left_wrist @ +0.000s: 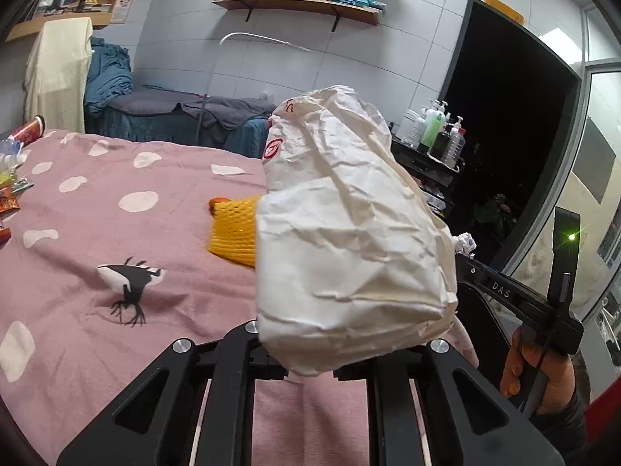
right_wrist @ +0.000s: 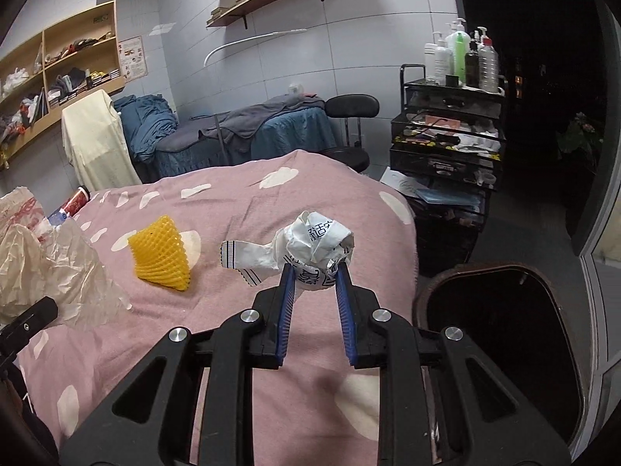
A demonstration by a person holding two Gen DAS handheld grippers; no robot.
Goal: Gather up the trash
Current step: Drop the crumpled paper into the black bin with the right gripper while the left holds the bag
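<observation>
My left gripper (left_wrist: pixel 310 353) is shut on a crumpled white paper bag (left_wrist: pixel 349 240) with red print, held above the pink bed cover; the bag hides its fingertips. The bag also shows at the left edge of the right wrist view (right_wrist: pixel 42 272). My right gripper (right_wrist: pixel 315 272) is shut on a crumpled ball of printed white paper (right_wrist: pixel 318 248), held above the bed's right edge. A yellow foam fruit net (right_wrist: pixel 161 252) lies on the cover; it also shows in the left wrist view (left_wrist: pixel 233 233). A dark open trash bin (right_wrist: pixel 500 341) stands on the floor to the right.
The pink spotted bed cover (left_wrist: pixel 97 291) holds snack wrappers (left_wrist: pixel 9 198) and a red can (left_wrist: pixel 31 130) at its far left. A black trolley with bottles (right_wrist: pixel 450 132) stands behind the bin. A second bed (right_wrist: pixel 248 132), a stool and wall shelves are at the back.
</observation>
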